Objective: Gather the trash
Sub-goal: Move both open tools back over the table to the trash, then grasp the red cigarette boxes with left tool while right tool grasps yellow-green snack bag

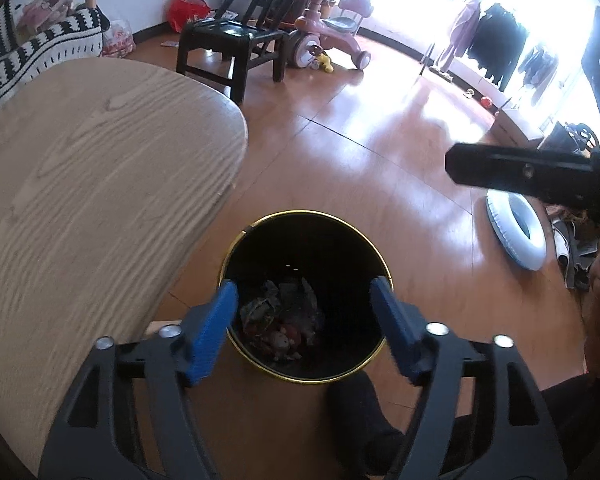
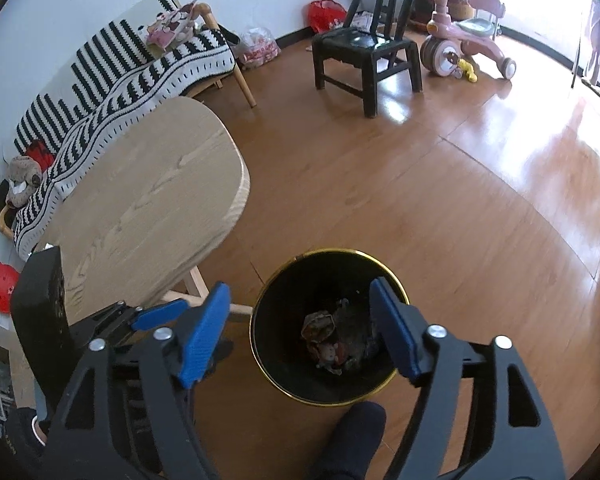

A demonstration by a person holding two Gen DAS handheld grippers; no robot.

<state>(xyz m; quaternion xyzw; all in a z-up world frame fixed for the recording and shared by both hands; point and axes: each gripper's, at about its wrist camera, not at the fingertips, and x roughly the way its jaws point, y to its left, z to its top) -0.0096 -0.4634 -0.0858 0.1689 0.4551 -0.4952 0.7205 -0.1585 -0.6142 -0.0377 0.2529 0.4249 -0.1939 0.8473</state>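
Both the left gripper (image 1: 304, 328) and right gripper (image 2: 300, 328) hang spread and empty over the gold-rimmed black bin (image 1: 236, 248). Crumpled wrappers (image 1: 280, 320), seemingly, lie inside.

wood, metal, crumpled paper
table (image 1: 80, 168) was matt pale grained wood; floor (image 1: 360, 152) glossy brown wood-look; bin (image 1: 260, 222) had a shiny gold rim; trash (image 1: 278, 316) looked like crumpled paper.

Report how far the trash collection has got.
Done: crumpled trash lies at the bottom of the black bin. In hand: nothing; the left gripper and right gripper hang open and empty above it. Left: no loose trash shows on the wooden table or floor in view.
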